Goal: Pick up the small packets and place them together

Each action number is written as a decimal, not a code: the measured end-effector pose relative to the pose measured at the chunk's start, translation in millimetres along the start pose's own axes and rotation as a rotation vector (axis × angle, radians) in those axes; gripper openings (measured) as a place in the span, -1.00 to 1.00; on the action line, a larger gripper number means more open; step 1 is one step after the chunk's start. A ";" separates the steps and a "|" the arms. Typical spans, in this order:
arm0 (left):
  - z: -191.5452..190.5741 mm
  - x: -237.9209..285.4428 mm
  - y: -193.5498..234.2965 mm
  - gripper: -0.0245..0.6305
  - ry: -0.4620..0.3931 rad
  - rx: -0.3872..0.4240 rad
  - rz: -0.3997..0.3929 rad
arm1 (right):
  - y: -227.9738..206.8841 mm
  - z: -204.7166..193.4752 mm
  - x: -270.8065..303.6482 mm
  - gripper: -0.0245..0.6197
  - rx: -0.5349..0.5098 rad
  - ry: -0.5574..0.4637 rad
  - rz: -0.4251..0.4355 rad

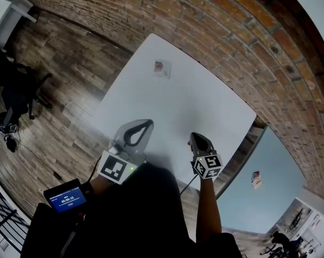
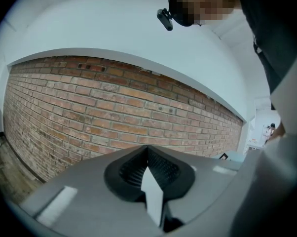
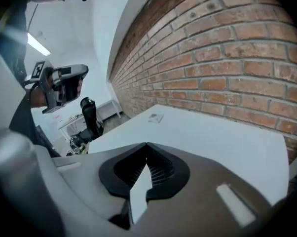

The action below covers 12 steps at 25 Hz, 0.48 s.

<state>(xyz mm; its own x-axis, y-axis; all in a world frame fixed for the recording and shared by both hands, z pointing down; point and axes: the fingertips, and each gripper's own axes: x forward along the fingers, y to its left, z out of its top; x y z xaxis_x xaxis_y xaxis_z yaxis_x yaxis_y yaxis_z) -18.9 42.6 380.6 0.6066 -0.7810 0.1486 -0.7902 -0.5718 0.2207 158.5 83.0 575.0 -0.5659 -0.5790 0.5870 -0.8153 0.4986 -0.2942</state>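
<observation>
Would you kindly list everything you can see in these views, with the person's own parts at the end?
small packet: one, white with a reddish print, far part of the white table
white table: one, in front of the person
brick wall: one, red-brown, along the table's far side
wooden floor: grey-brown, left of the table
office chair: one, black, far left on the floor
pale blue surface: one, lower right, bearing a small red and white item
screen device: one, black with blue display, by the person's left forearm
left claw: grey, shut, empty
right claw: dark, shut, empty
</observation>
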 end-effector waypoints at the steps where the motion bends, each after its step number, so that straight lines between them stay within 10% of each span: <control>1: 2.4 0.7 2.5 -0.93 -0.003 0.000 -0.002 | 3.8 11.8 5.2 -0.91 -0.009 -0.025 -0.021; 12: 4.4 -6.0 39.9 -0.93 -0.007 -0.036 0.036 | 6.4 94.1 127.6 -0.66 -0.206 0.030 -0.070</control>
<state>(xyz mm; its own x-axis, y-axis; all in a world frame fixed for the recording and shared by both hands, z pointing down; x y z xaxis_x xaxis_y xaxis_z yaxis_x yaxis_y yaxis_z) -54.5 23.3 384.3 0.5774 -0.8026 0.1499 -0.8076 -0.5344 0.2496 69.6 -48.5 577.1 -0.5028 -0.5988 0.6233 -0.8084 0.5811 -0.0939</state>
